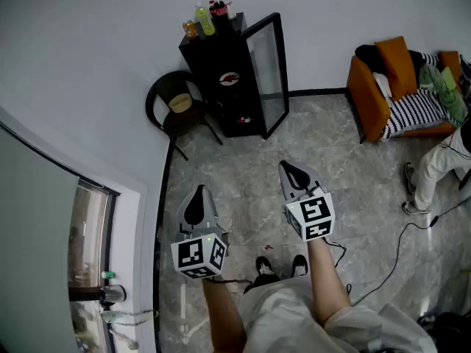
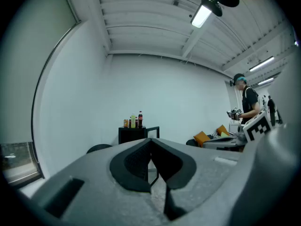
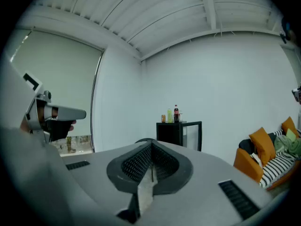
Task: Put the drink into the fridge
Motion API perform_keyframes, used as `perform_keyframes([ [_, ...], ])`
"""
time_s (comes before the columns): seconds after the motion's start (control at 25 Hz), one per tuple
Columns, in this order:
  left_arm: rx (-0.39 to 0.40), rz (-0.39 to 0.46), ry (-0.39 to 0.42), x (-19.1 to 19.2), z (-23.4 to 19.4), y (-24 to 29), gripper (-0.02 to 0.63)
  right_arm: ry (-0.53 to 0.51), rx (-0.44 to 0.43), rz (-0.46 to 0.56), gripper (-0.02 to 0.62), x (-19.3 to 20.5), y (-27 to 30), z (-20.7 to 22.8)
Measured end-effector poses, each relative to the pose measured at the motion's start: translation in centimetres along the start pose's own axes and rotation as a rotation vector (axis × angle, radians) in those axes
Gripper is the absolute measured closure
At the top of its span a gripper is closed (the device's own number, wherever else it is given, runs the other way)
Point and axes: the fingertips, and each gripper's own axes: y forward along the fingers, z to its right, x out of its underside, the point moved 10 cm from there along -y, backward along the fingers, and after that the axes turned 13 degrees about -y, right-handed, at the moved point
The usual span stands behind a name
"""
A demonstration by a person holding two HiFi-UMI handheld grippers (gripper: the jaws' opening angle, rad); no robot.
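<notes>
- Your left tool point(image 1: 199, 191): jaws closed together, nothing between them.
- Your right tool point(image 1: 287, 168): jaws shut tight, also empty.
- The drinks point(image 1: 208, 17) stand on top of the black fridge point(image 1: 228, 79), at 12 o'clock from you and well apart from both tools.
- The fridge's glass door point(image 1: 268, 65) stands open.
- A round chair point(image 1: 175, 105) sits just beside the fridge, at its 9 o'clock.
</notes>
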Motion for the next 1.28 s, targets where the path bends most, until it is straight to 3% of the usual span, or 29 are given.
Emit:
perform_keyframes([
  [0.32,0.030,-0.004,-0.011,2.5,6.1,2.6,0.597,0.047,0.015,0.005,0.591,2.0,-1.9,4.8],
  [0.56,-0.078,-0.011,0.051,1.3,5.7,5.2,0.597,0.087,0.058,0.012,0.591,2.8,0.3,5.8],
  [0.68,-0.066,-0.010,0.062,1.3,4.3,7.2,0.597,0.102,0.041,0.053,0.589,2.4,2.7,6.0],
  [0.92,0.040,0.011,0.021,-0.6,0.2,12.8,0.597,0.077,0.025,0.092,0.589,-1.3,9.1,6.9],
  [1.08,0.097,0.036,0.011,-2.7,-2.7,16.6,0.597,0.044,0.016,0.089,0.589,-3.0,13.0,6.4],
  [1.28,0.128,0.006,-0.004,-3.0,-8.2,20.6,0.597,0.041,0.023,0.056,0.589,-3.1,19.7,4.5],
])
